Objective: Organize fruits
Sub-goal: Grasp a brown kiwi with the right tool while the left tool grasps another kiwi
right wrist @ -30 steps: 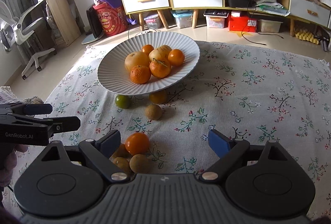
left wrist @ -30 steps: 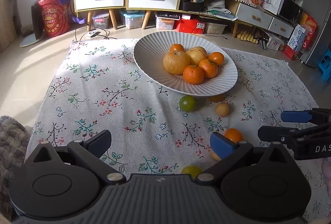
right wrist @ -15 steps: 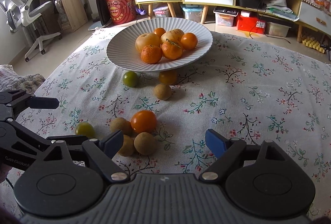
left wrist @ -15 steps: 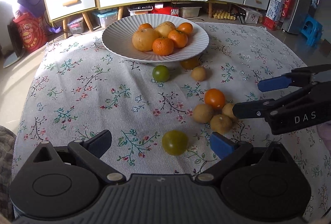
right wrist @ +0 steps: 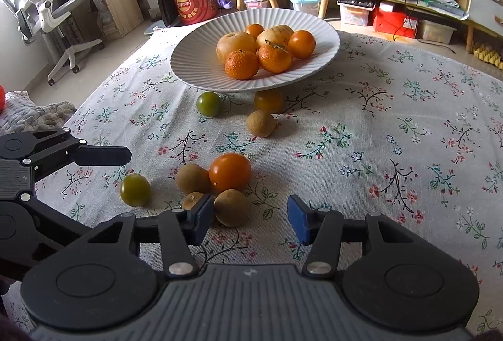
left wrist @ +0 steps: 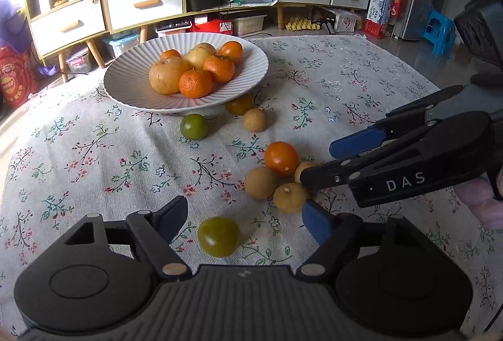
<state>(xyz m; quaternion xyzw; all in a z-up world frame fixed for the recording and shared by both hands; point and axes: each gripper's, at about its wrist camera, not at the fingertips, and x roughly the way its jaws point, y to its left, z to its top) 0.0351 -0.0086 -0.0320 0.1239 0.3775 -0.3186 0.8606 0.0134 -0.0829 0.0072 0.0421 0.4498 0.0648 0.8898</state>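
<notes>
I'm holding my left gripper (left wrist: 243,218) apart around the green fruit (left wrist: 219,236); my right gripper (right wrist: 248,216) is gaping, brown fruit (right wrist: 231,208) at eleven o'clock.

A white ribbed plate (left wrist: 125,83) holds orange mandarins (left wrist: 195,83) and tan-yellow pears (left wrist: 166,75). The grey tablecloth (left wrist: 94,152) carries a floral sprig print; at its 6 o'clock sits a yellow-green tomato (left wrist: 218,236), beside blue gripper pads (left wrist: 316,224).

An orange fruit (right wrist: 269,100) sits half hidden under the white plate (right wrist: 195,64) rim, its kind unclear.
</notes>
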